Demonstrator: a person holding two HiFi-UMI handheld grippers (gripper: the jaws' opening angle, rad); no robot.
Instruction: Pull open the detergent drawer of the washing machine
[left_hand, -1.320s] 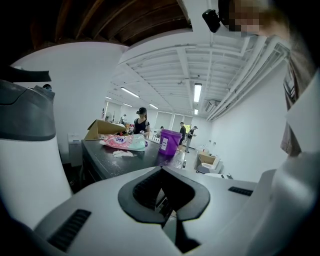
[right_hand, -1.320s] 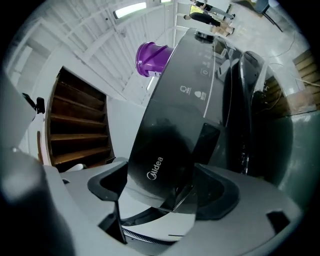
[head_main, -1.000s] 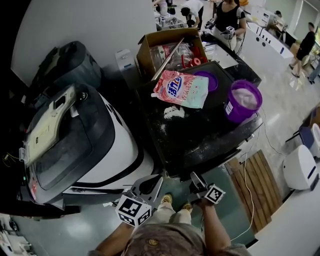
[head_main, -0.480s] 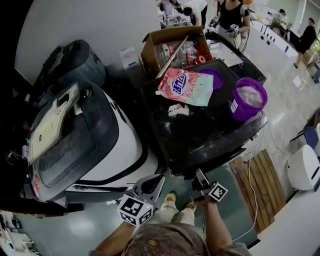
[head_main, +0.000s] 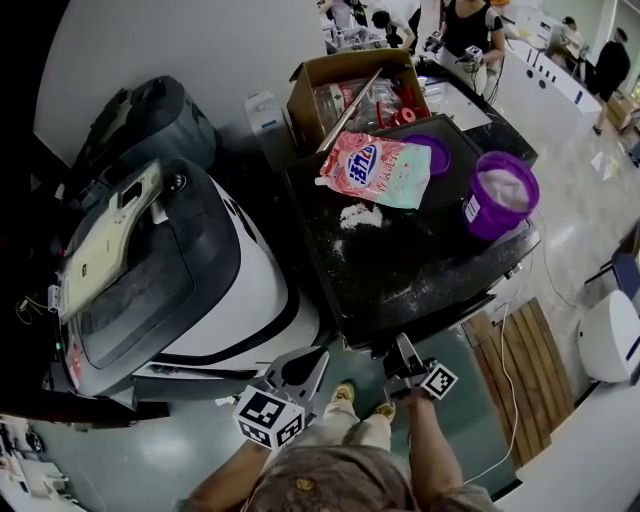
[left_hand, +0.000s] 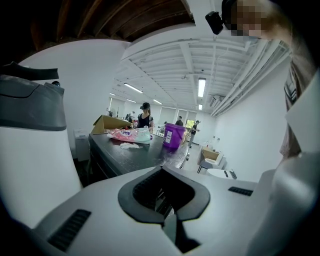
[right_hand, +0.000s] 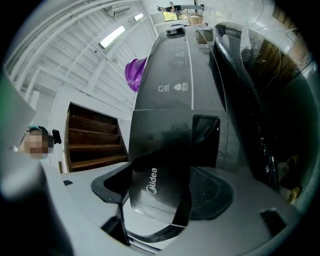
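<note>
The black washing machine (head_main: 420, 270) stands ahead of me, its top loaded with things. My right gripper (head_main: 400, 352) is at its upper front edge. In the right gripper view the glossy dark drawer front (right_hand: 152, 181) with a white logo sits between the jaws of that gripper (right_hand: 165, 192). The jaws are closing, and a gap still shows beside the right pad (right_hand: 212, 192). The control panel (right_hand: 175, 85) runs away beyond it. My left gripper (head_main: 300, 368) hangs low by the white machine (head_main: 240, 290). In its own view the left gripper (left_hand: 164, 192) is shut on nothing.
On the black machine's top lie a pink detergent bag (head_main: 372, 170), spilled powder (head_main: 358, 215), a purple bucket (head_main: 500, 200) and a cardboard box (head_main: 345, 90). A wooden pallet (head_main: 515, 360) lies on the floor at right. People stand at the back.
The head view has drifted a little, so the machines sit slightly further right in the picture. Both grippers stay almost where they were at the machines' front.
</note>
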